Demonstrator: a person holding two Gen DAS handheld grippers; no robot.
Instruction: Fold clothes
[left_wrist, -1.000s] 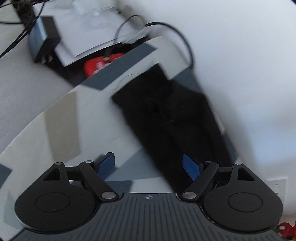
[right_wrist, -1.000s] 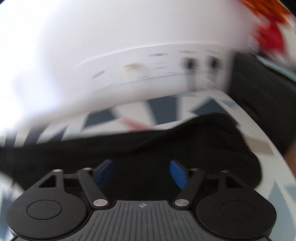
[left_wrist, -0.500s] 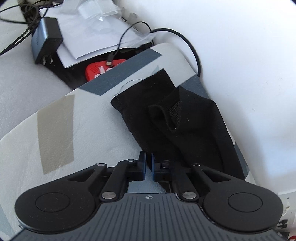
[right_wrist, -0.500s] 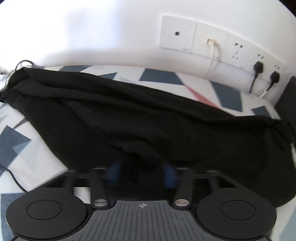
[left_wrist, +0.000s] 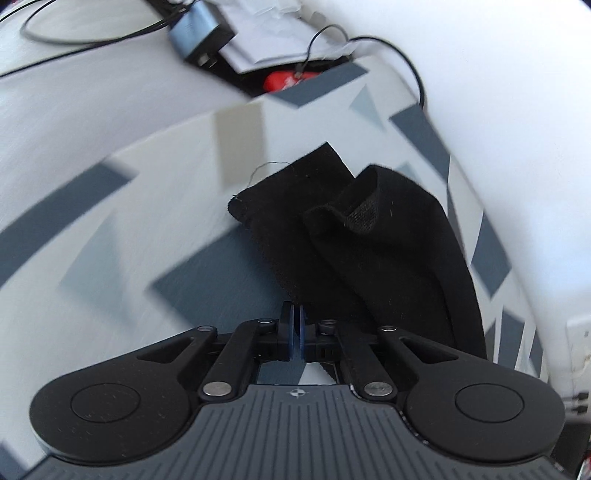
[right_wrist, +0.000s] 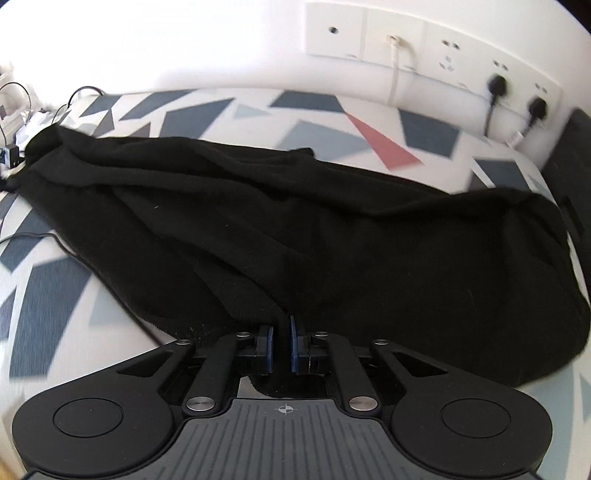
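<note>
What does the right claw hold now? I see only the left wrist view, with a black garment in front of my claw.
Observer: The right claw has just been closing, and it now pinches a fold of the black garment at its near edge.
Operator: How does the garment lie there?
Observer: It lies rumpled, stretched wide across the patterned sheet.
Operator: What is behind it?
Observer: On the wall there are wall sockets, with two black plugs in them.

One black garment (right_wrist: 332, 236), two wall plugs (right_wrist: 498, 82)
</note>
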